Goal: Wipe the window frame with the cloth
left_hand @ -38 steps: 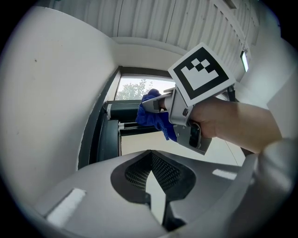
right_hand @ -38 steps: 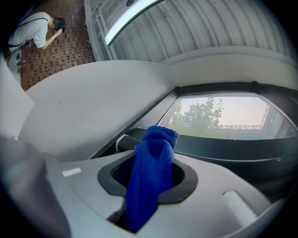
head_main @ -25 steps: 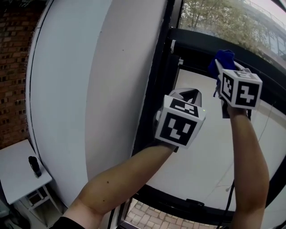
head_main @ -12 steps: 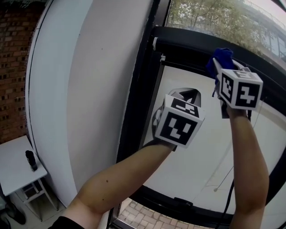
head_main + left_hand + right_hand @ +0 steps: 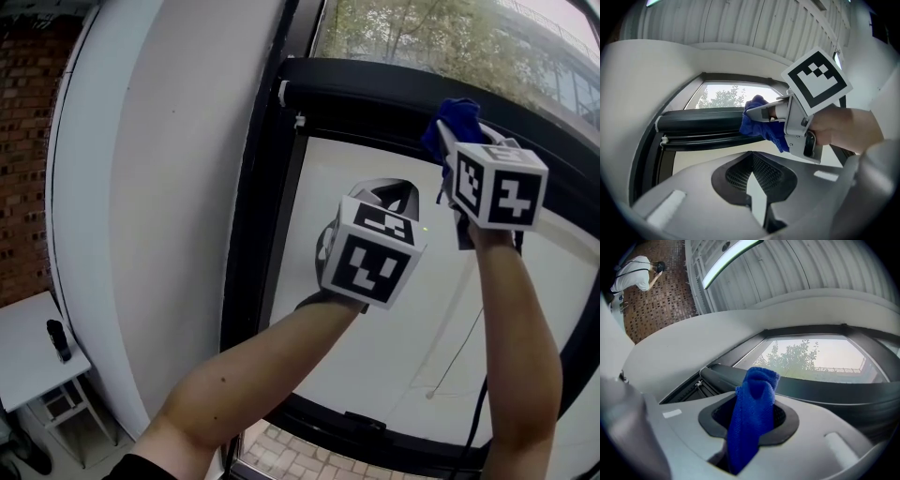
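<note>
A blue cloth (image 5: 457, 120) is bunched in my right gripper (image 5: 450, 133), which is shut on it and holds it up against the black horizontal bar of the window frame (image 5: 375, 89). In the right gripper view the cloth (image 5: 754, 413) stands up between the jaws of the right gripper (image 5: 752, 423), with the frame bar (image 5: 825, 390) just beyond. My left gripper (image 5: 380, 199) hovers lower, in front of the pale pane, shut and holding nothing. The left gripper view shows the left gripper (image 5: 754, 190), the cloth (image 5: 761, 125) and the dark bar (image 5: 698, 121).
A white curved wall (image 5: 159, 187) borders the frame's black left upright (image 5: 258, 234). A small white table (image 5: 28, 347) with a dark object (image 5: 58, 339) stands low at the left by a brick wall (image 5: 23, 141). A thin cord (image 5: 455, 337) hangs across the pane.
The frame's left corner has slid leftward in the head view, so the cloth and both grippers now sit further right along the top bar. Neither gripper's hold has changed.
</note>
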{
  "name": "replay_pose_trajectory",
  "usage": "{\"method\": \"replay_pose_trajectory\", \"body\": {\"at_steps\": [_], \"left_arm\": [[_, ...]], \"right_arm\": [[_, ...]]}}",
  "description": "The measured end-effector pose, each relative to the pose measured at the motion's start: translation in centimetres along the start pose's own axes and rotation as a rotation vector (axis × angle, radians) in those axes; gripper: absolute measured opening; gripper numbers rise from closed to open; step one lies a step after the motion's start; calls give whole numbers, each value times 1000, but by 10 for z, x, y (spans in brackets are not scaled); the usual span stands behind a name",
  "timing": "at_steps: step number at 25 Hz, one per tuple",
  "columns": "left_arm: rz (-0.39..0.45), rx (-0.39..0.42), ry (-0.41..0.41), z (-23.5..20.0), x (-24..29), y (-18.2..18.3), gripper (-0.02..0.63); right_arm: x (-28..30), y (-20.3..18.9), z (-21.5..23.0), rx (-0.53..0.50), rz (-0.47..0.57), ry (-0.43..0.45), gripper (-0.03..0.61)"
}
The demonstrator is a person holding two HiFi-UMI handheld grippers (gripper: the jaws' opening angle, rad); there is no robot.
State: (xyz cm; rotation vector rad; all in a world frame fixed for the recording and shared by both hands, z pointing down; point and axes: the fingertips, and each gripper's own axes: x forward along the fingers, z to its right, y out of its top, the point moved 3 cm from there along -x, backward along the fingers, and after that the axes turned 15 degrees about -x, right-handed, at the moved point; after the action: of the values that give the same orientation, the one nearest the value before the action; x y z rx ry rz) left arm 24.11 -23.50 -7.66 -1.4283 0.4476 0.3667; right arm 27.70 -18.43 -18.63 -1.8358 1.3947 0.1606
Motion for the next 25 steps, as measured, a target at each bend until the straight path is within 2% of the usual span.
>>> {"method": "replay_pose_trajectory", "body": {"at_steps": [6, 18, 25], "left_arm": [[-17, -11, -22, 29, 19, -8, -9], [11, -25, -96, 102, 49, -11, -9], [-13, -35, -129, 145, 70, -21, -9]], "right_arm": [[-20, -14, 28, -18, -1, -13, 121], [-70, -48, 93, -40, -28, -77, 121], [-100, -70, 133, -38, -46, -103, 121]]}}
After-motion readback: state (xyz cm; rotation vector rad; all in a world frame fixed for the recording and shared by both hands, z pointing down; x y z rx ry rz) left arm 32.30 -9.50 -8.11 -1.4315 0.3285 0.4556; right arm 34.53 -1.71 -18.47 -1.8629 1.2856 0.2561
